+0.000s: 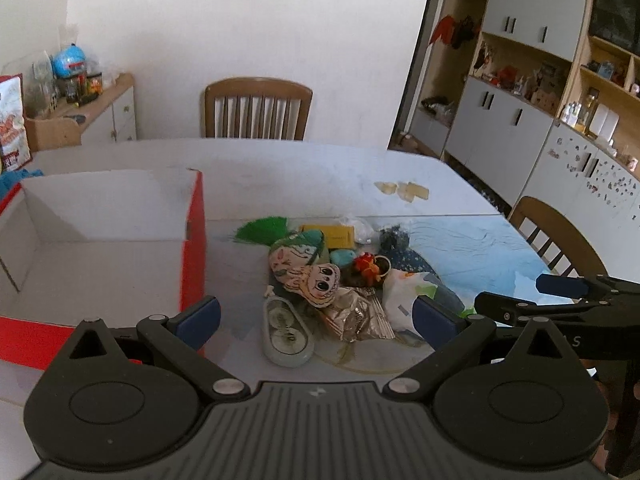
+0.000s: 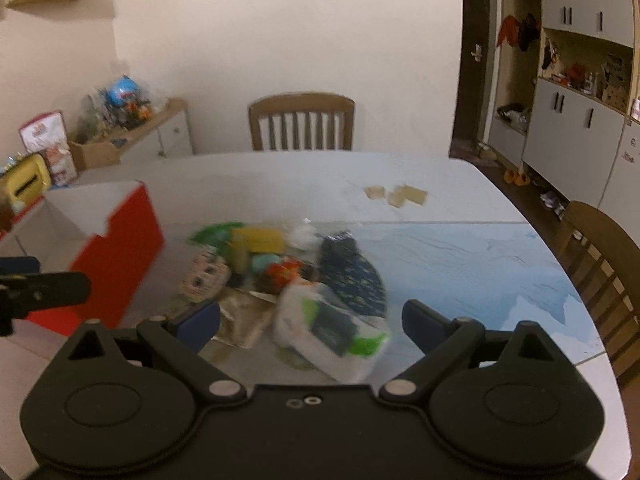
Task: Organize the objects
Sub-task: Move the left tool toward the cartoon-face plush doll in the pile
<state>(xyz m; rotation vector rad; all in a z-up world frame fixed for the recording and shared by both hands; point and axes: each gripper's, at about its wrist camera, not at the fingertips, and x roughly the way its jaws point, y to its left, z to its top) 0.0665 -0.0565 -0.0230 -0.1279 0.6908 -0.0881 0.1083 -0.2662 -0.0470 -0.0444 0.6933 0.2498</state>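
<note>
A heap of small objects lies mid-table: a cartoon-face plush, a grey oval case, a gold foil packet, a white and green packet, a dark blue patterned pouch, a yellow box and a green tassel. An open red box with white inside stands left of the heap. My left gripper is open and empty, just short of the heap. My right gripper is open and empty above the white packet; its view is blurred.
The table is white with a blue patterned part at the right. Yellowish scraps lie further back. Wooden chairs stand at the far side and the right. Cabinets line the right wall.
</note>
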